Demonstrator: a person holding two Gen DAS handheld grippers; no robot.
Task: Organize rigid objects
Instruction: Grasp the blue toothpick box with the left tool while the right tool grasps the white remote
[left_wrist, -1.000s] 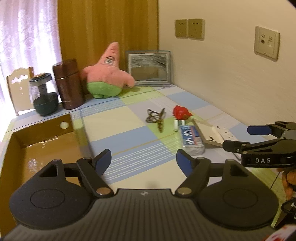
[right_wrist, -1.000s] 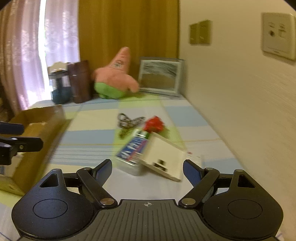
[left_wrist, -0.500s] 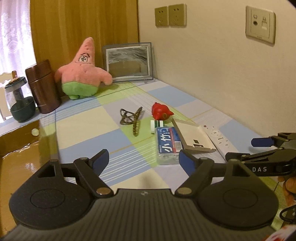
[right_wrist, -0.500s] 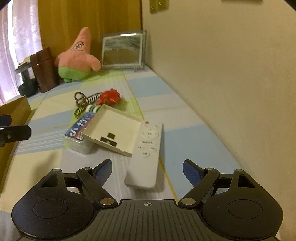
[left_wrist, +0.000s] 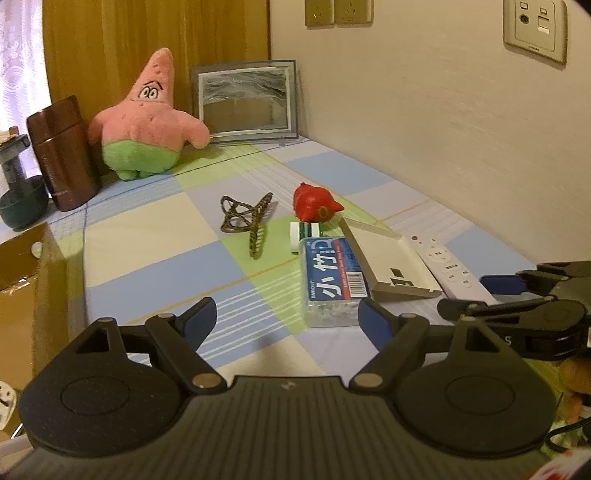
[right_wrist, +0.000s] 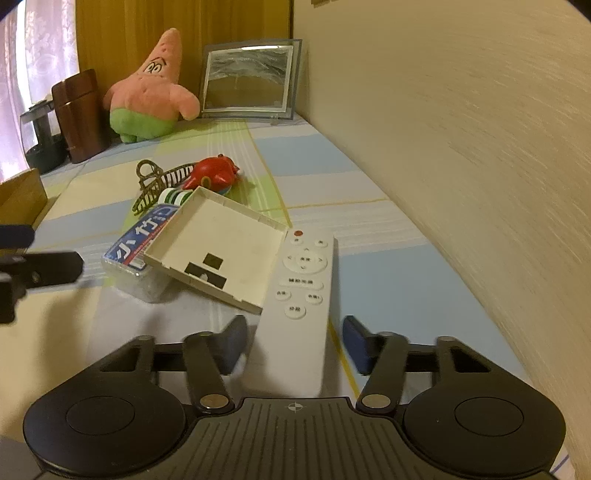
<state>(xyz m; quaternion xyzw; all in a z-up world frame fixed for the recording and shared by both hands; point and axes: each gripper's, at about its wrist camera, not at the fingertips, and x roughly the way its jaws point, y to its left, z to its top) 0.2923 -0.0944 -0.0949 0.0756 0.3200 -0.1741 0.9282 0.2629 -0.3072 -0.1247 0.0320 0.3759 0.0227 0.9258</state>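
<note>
A white remote (right_wrist: 299, 295) lies on the checked tablecloth, its near end between the open fingers of my right gripper (right_wrist: 293, 341), which straddles it without closing. Left of it a cream square lid (right_wrist: 218, 247) leans on a blue-labelled clear box (right_wrist: 142, 254). Behind are a green-and-white roll (right_wrist: 173, 195), a red toy (right_wrist: 214, 173) and a bronze hair claw (right_wrist: 155, 181). My left gripper (left_wrist: 286, 319) is open and empty, just short of the blue-labelled box (left_wrist: 332, 280). The remote (left_wrist: 448, 266) and right gripper (left_wrist: 495, 295) show at right.
A brown cardboard box (left_wrist: 22, 280) stands at the left table edge. At the back are a pink star plush (left_wrist: 144, 122), a framed picture (left_wrist: 243, 107), a brown canister (left_wrist: 62, 151) and a dark jar (left_wrist: 18, 184). The wall (right_wrist: 461, 129) runs close along the right.
My right gripper has moved forward and down over the remote's near end, its fingers narrower than before. My left gripper has swung right, towards the cluster of objects.
</note>
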